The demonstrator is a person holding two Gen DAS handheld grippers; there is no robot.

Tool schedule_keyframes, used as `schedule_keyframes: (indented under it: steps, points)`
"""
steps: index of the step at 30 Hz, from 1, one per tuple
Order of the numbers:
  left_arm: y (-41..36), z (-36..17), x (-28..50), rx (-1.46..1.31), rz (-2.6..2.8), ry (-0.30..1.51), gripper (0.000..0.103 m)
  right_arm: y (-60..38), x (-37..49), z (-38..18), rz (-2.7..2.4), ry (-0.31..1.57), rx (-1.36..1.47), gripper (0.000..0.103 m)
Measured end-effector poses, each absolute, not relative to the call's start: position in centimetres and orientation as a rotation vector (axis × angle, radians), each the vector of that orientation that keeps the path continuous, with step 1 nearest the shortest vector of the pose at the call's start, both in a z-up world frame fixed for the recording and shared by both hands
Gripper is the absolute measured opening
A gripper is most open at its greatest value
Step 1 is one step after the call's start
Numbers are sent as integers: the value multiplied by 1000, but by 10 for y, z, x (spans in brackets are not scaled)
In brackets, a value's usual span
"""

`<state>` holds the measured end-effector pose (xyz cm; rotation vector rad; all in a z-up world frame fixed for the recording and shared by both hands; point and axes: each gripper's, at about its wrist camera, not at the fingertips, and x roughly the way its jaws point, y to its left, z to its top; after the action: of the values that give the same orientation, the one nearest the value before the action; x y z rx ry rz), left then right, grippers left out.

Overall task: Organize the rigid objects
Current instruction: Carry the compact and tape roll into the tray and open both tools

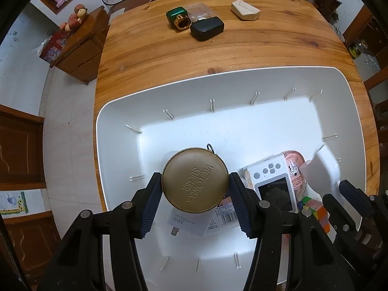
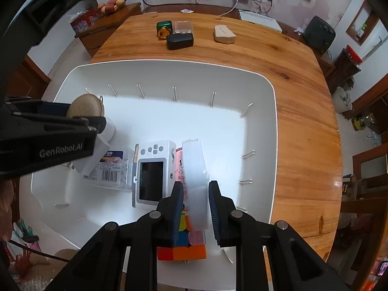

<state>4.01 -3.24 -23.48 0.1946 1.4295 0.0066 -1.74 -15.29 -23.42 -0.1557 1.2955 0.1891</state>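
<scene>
My left gripper is shut on a round olive-gold case marked "VICTORIA'S SUGER", held above the white bin; the case also shows in the right wrist view. My right gripper is shut on a translucent white plastic box, held on edge over the bin's right part. Inside the bin lie a white camera, a barcode packet, a pink packet, a white charger and a colourful cube.
On the wooden table beyond the bin lie a green and gold bottle, a clear box, a black case and a beige case. A wooden cabinet stands left of the table.
</scene>
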Motion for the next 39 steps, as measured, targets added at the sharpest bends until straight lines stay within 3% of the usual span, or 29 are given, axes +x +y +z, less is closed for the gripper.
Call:
schedule_keyframes:
  steps: [3, 7, 8, 15, 39]
  points:
    - [-32, -233, 40, 182, -11, 1432, 59, -152, -17, -235, 185, 1301, -155, 25]
    - [-35, -231, 41, 183, -32, 1432, 60, -153, -17, -230, 174, 1285, -148, 52]
    - [-36, -231, 40, 188, -36, 1434, 60, -154, -18, -227, 170, 1270, -147, 54]
    - [-40, -224, 39, 199, -40, 1413, 78, -152, -21, -217, 171, 1227, -155, 54]
    - [-39, -194, 22, 131, -9, 1357, 78, -160, -40, -198, 195, 1159, -160, 54]
